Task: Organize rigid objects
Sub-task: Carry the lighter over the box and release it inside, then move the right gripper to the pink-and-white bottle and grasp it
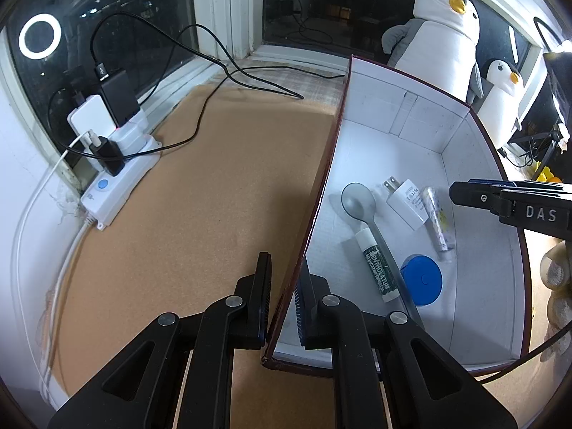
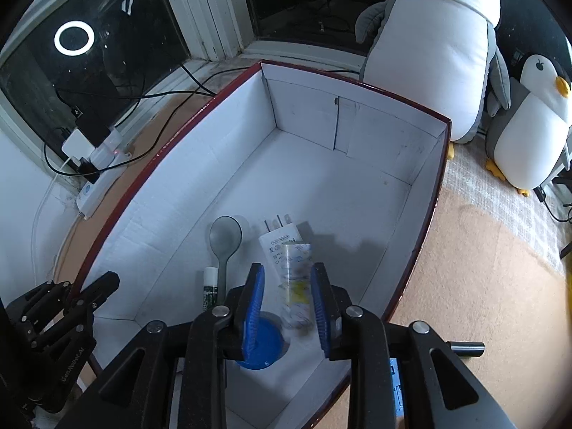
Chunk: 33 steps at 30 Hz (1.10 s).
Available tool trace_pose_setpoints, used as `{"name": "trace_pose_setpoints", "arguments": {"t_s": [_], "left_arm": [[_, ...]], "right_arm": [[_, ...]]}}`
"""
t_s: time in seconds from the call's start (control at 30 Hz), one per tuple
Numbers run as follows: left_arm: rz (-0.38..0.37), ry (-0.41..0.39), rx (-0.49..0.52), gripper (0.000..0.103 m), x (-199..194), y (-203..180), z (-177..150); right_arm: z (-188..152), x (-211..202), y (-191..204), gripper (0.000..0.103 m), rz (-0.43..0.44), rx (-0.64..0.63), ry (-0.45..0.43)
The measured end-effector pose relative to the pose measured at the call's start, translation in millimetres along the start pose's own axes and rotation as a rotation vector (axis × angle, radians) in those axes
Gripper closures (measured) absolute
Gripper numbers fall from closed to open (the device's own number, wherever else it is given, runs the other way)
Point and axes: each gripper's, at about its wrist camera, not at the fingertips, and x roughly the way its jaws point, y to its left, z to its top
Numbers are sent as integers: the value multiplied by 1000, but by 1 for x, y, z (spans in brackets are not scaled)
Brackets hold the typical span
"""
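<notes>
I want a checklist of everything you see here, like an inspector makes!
Surface: tan cork mat.
Job's things: white cardboard box with dark red rim holds grey plastic spoon, white plug adapter, green-label lip balm stick, round blue lid, small printed tube.
Clutter: nothing seen.
Grippers: left tongs straddle box wall; right tongs open around tube.
Cables: black cords, white power strip.
Surroundings: two plush penguins, dark window.

Inside the white box [image 2: 357, 186] lay a grey spoon [image 2: 224, 239], green lip balm [image 1: 377, 266], white charger [image 1: 407, 202], small tube [image 1: 437, 222] and blue lid [image 1: 422, 279], clustered near its front wall.
</notes>
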Motion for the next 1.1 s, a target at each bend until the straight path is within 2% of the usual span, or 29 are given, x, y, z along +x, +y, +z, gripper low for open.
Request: {"name": "trace_pose_setpoints", "arguments": {"t_s": [0.33,0.47,0.63,0.77,0.87,1.1], "left_arm": [[6,3,6,92,1,0,-1],[10,7,12,92,1,0,0],[16,19,12,91,2,-2,2],[17,34,8,91,3,-1,2],[25,45,9,84,6,-3,4],[43,51,26,84,5,-8,3]], "right_arm": [[-6,-34,-5,71,37,12,-71],[-16,-51,-21,69,51,46,-94],[-37,-67,-51,65,21,88,-107],[-59,-72,-85,63,-13,136,-92],[-77,-70,-109,60,-28,174,-68],[-119,-63,-154,60,-74,224,-2]]}}
